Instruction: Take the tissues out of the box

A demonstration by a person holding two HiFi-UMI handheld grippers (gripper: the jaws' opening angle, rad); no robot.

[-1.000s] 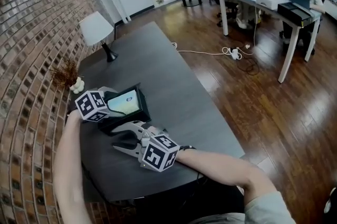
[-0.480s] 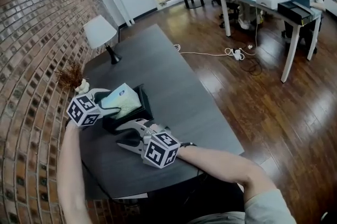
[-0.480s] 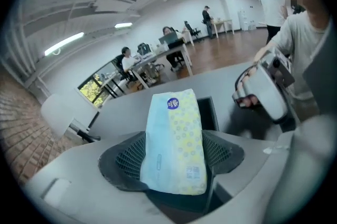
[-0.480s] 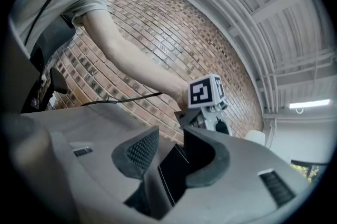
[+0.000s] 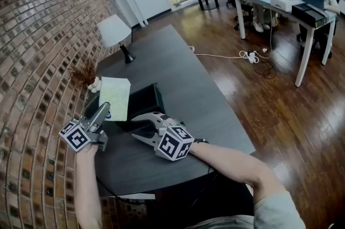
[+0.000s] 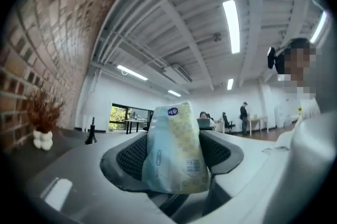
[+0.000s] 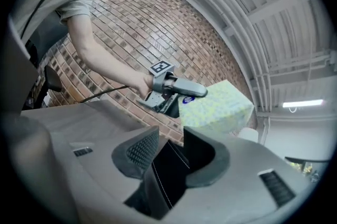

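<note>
Head view: left gripper (image 5: 105, 110) at lower left, clenched on the near end of the tissue pack (image 5: 115, 96); pack looks lifted clear of the black box (image 5: 143, 103), tilted over the box's left side toward the brick wall; right gripper (image 5: 139, 126) at centre, jaws at the box's near wall; box on the table (image 5: 178, 71); lamp (image 5: 115, 32) and dried plant (image 5: 85, 71) at upper left. Left gripper view: pack (image 6: 176, 149) stands between both pads, pinched at its bottom end only. Right gripper view: jaws closed on the thin box wall (image 7: 167, 167); above them the left gripper (image 7: 195, 93) and pack (image 7: 217, 106) against the bricks. Likely risks: one-end pinch on a soft wrapper, so a fast swing could make the pack pivot or slip out; pack hangs over the box, so lowering early could drop it back in; right grip on a thin wall could slide and tip the box.
</note>
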